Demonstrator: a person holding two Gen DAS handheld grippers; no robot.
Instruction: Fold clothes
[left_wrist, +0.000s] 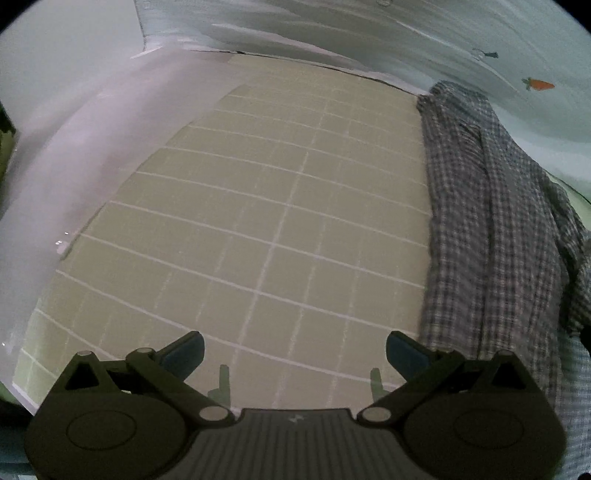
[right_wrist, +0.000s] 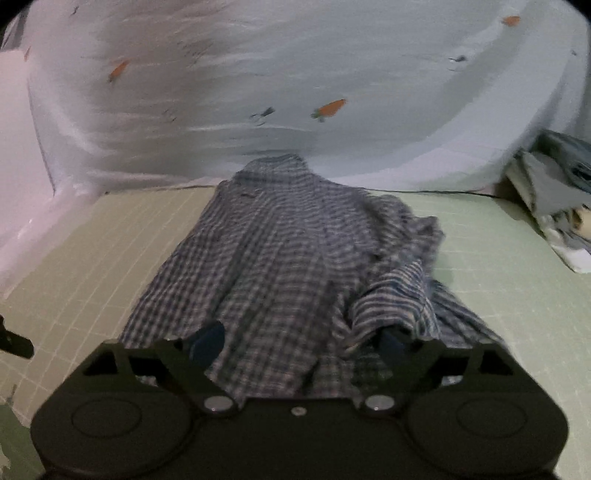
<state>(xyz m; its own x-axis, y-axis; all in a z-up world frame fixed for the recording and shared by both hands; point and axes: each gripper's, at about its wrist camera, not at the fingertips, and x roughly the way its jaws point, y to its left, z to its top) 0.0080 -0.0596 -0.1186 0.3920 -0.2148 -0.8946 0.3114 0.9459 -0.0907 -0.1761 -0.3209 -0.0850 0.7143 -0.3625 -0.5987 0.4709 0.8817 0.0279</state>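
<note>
The checked shirt (right_wrist: 280, 258) lies rumpled along the middle of the desk (right_wrist: 498, 258), a green gridded mat, its near hem bunched just under the right claw (right_wrist: 301, 341). That claw's jaws stand wide, cloth lying between them but not pinched. The left claw (left_wrist: 295, 354) hangs wide too, over bare mat, the shirt off to its right. At the desk's far right corner sits a heap of other clothes (right_wrist: 554, 192); behind hangs a carrot-print sheet (right_wrist: 332, 74).
</note>
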